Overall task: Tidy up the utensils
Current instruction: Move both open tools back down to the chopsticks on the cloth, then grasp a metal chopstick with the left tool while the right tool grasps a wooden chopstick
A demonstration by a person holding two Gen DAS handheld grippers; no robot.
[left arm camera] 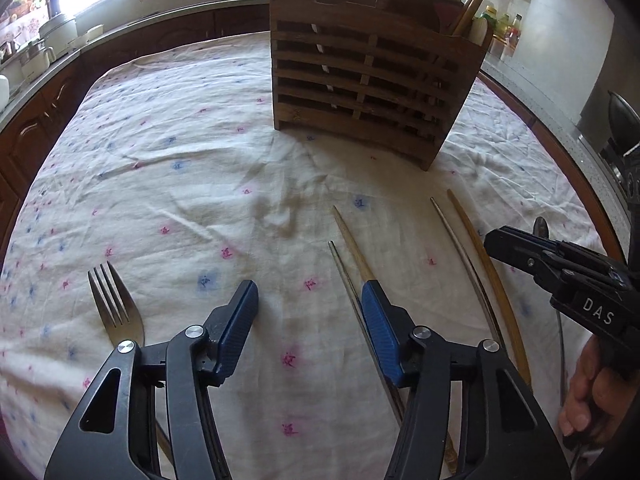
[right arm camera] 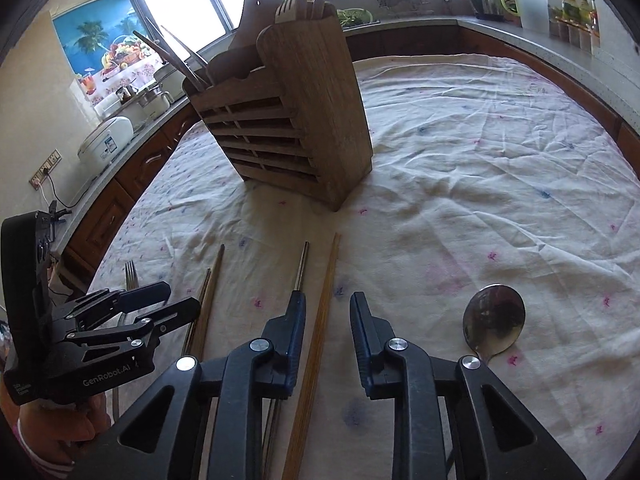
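While both grippers hover low over the tablecloth (left arm camera: 180,152), neither holds anything. From its own wrist view the left gripper (left arm camera: 308,300) has its fingers spread wide over bare cloth, a fork (left arm camera: 116,308) lying just beside its left finger at 9 o'clock, tines pointing away. A pale wooden chopstick (left arm camera: 352,244) and a metal chopstick (left arm camera: 340,264) lie side by side at 1 o'clock, running under the right finger. Further toward 3 o'clock lies a second pair, one metal (left arm camera: 460,240) and one darker wood (left arm camera: 480,248). The right gripper (right arm camera: 326,300) is also spread, moderately, with a wooden chopstick (right arm camera: 324,312) lying on the cloth between its fingers and a metal chopstick (right arm camera: 301,264) emerging from under its left finger. A spoon (right arm camera: 494,320) rests bowl-up at 3 o'clock, apart from the fingers. The wooden slatted utensil holder (right arm camera: 288,128) stands upright at 12 o'clock, well beyond both grippers, with utensils already standing in it.
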